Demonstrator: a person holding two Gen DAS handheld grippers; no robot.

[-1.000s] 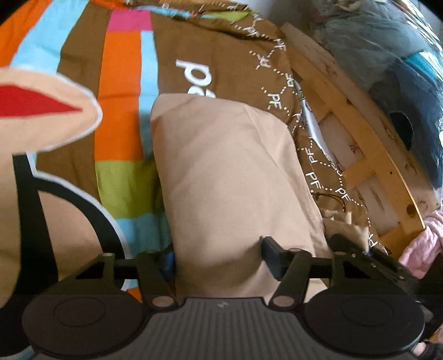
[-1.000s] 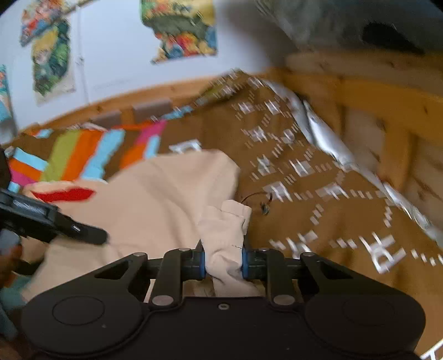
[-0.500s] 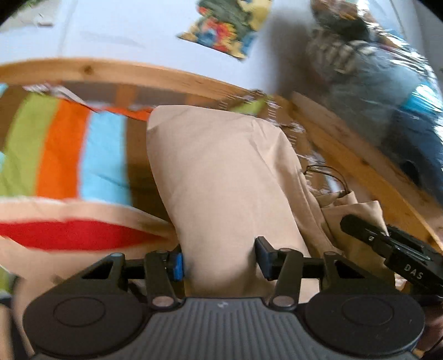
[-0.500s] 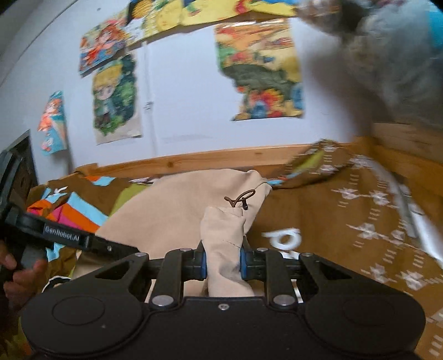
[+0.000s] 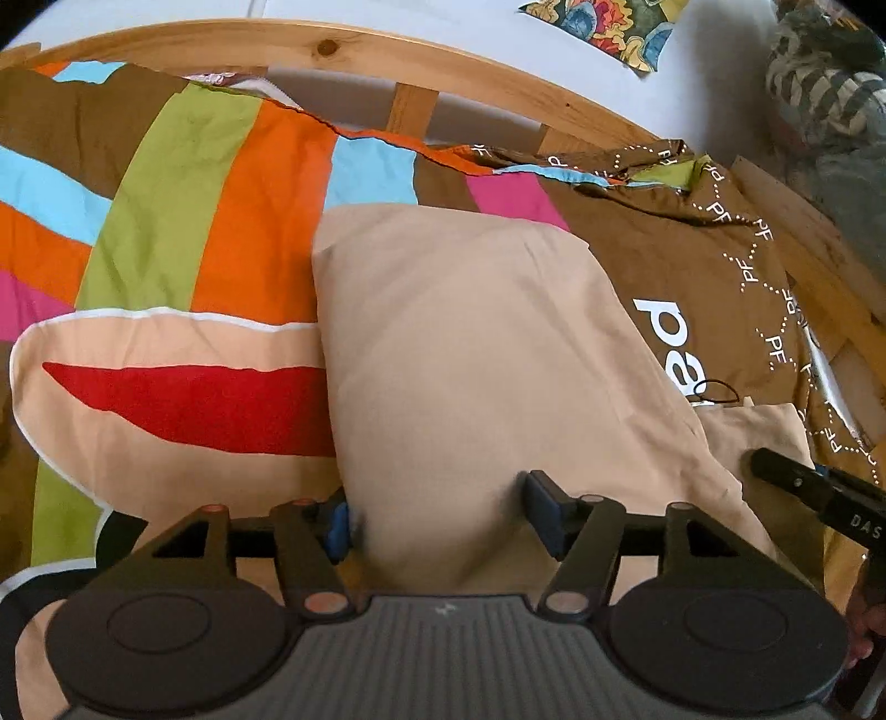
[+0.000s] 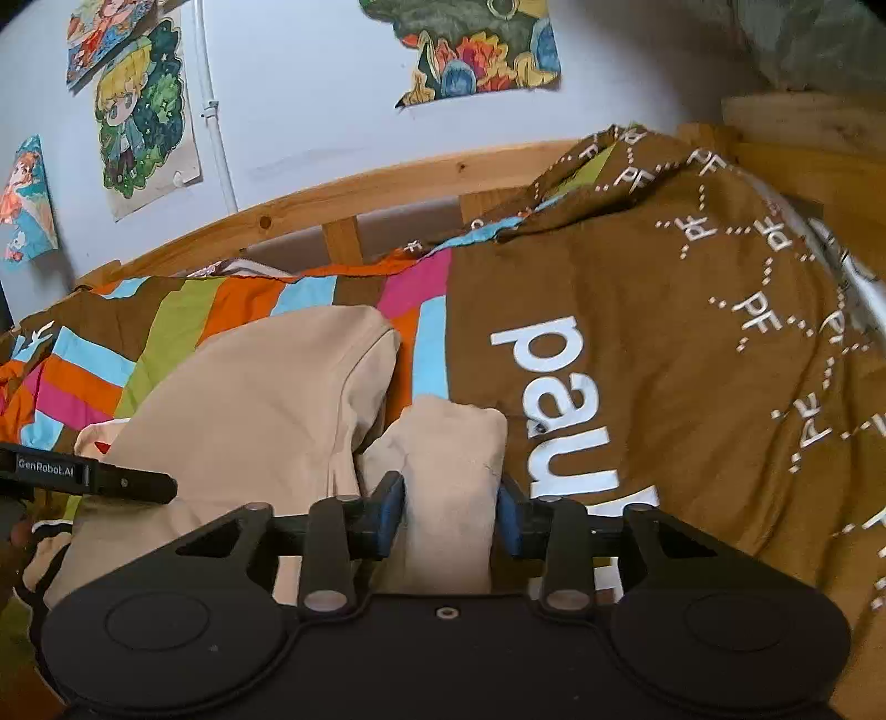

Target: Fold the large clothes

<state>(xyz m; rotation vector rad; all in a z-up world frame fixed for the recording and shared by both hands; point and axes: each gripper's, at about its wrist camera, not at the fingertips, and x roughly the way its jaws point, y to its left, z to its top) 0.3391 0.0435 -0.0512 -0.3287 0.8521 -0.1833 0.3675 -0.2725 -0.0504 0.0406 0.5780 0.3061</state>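
Both grippers lowered; right gripper (image 6: 449,512) fingers loosened around beige garment (image 6: 266,399).

the beige garment's (image 5: 487,354) near end is hidden behind the left gripper (image 5: 437,512).

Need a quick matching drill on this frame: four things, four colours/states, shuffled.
Things:
1. garment
2. left tongs
3. right tongs
4. bed rail

Descriptions:
A. pale wood
B. beige
C. pads apart, flat cloth between them
D. bunched fold between the pads

Pairs: 1-B, 2-C, 3-D, 4-A
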